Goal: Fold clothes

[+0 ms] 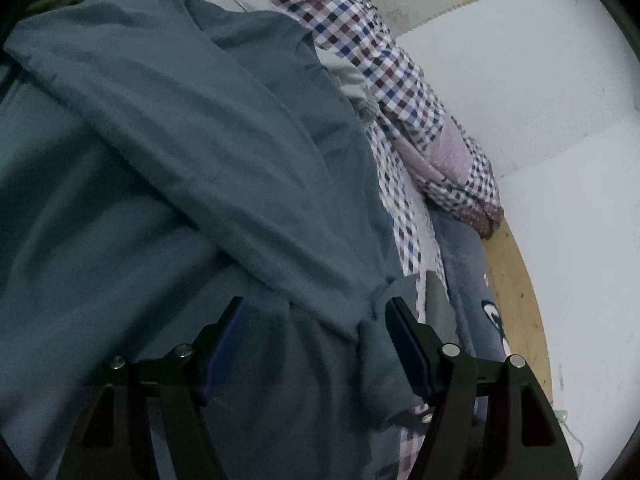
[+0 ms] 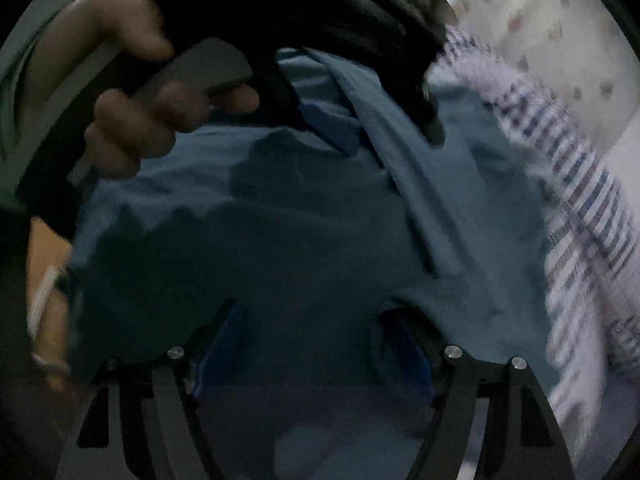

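- The teal garment [image 1: 168,168] fills most of my left view, spread out with a long folded band crossing it from upper left down toward my tongs.
- My left gripper [image 1: 316,308] stands wide open just above the teal cloth; the end of that folded band lies between the blue pads [image 1: 224,344], but nothing is pinched.
- My right gripper [image 2: 312,312] also stands wide open over the same garment [image 2: 304,240]; cloth bulges over the right-hand pad, and I cannot tell whether it only drapes there.
- Along the garment's right edge lies a checked shirt [image 1: 384,76], bunched and overlapping it, so that side is crowded.
- Beyond the shirt I see a wooden edge [image 1: 516,280] and then a white surface [image 1: 540,92], which is open.
- In the right view, a hand [image 2: 132,120] grips the dark handle of the other gripper at the upper left, blocking the garment's far end.
- The right view is dim and smeared; the checked shirt [image 2: 584,208] reads only as stripes.
- The garment's left and lower edges are cut off in both views.
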The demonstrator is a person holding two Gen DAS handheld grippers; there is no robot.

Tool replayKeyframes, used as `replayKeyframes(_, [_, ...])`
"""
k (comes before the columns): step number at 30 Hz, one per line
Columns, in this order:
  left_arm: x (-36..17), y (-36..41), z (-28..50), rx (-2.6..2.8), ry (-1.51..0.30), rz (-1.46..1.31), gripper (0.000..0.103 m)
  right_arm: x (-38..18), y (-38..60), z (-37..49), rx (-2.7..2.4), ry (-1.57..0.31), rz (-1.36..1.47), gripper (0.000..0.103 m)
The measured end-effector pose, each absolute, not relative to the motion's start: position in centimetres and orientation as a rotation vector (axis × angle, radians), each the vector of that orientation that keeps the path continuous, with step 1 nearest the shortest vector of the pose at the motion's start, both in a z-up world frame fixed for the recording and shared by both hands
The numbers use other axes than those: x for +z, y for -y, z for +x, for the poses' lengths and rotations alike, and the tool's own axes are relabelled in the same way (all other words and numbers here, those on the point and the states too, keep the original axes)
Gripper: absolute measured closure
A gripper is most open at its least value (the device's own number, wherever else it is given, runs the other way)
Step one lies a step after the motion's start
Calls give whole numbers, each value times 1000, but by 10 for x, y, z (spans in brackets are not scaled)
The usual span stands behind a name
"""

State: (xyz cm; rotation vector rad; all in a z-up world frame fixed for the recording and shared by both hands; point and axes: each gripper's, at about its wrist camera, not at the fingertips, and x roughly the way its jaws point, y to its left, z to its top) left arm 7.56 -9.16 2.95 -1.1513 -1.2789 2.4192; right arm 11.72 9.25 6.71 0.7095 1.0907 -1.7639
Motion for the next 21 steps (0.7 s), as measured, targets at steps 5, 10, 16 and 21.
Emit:
replayKeyframes(5, [27,92,80,2410,1272,-1158,29,65,-83,137,-1753,-1307,626,25])
replayKeyframes(10, [40,87,83,2456,1171,-1128,29,82,-71,162,-1719,-1287,478,24])
replayKeyframes(16, [64,73,84,2519,963,-1083,29,78,-76,169,-1529,-1196,581,24])
replayKeyframes(21, [83,61,86,2560,790,-1041,29,113,-148,125,-1542,-810,817,24])
